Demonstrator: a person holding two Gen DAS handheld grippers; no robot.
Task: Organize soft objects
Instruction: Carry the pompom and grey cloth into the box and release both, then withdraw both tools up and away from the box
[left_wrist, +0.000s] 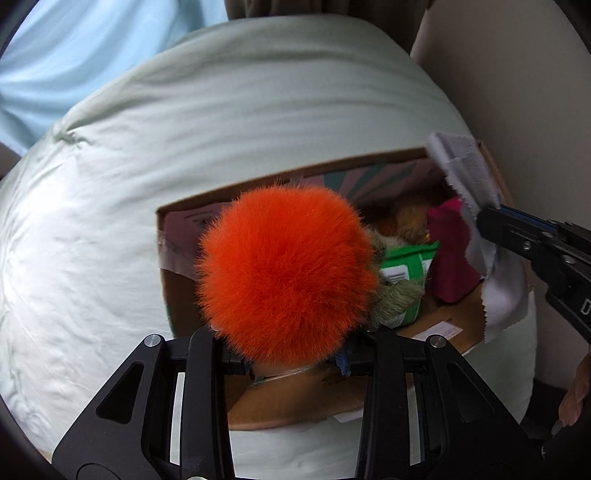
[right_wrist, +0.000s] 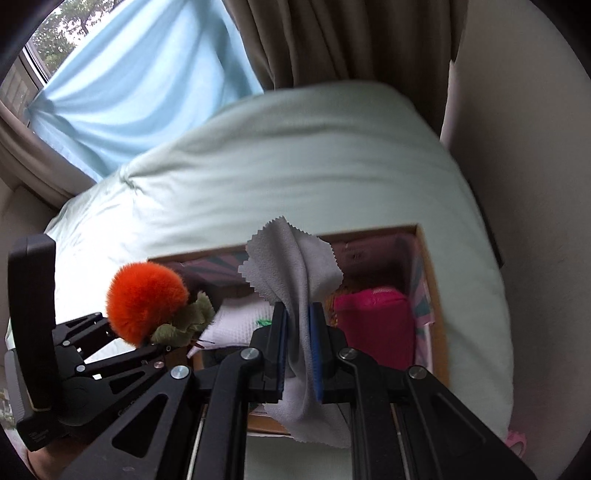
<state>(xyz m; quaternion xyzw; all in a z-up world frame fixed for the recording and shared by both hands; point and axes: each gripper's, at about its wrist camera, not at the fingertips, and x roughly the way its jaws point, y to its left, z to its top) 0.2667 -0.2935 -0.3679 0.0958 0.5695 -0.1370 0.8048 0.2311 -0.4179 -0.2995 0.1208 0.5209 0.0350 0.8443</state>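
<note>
My left gripper (left_wrist: 291, 360) is shut on a fluffy orange pom-pom toy (left_wrist: 284, 273) with olive-green leaves, held over the left part of an open cardboard box (left_wrist: 192, 214) on the bed. The toy also shows in the right wrist view (right_wrist: 146, 301). My right gripper (right_wrist: 298, 339) is shut on a grey zigzag-edged cloth (right_wrist: 295, 266), held over the box (right_wrist: 430, 295). In the left wrist view, that gripper (left_wrist: 484, 221) and cloth (left_wrist: 465, 166) are at the box's right end. Inside the box lie a magenta soft item (right_wrist: 373, 321), a white cloth (right_wrist: 236, 325) and a green packet (left_wrist: 402, 266).
The box sits on a pale green duvet (left_wrist: 221, 129). A beige wall (right_wrist: 535, 147) runs along the right. Brown curtains (right_wrist: 314, 40) and a light blue curtain (right_wrist: 140, 81) hang behind the bed. A pink item (right_wrist: 517, 441) lies at the lower right edge of the bed.
</note>
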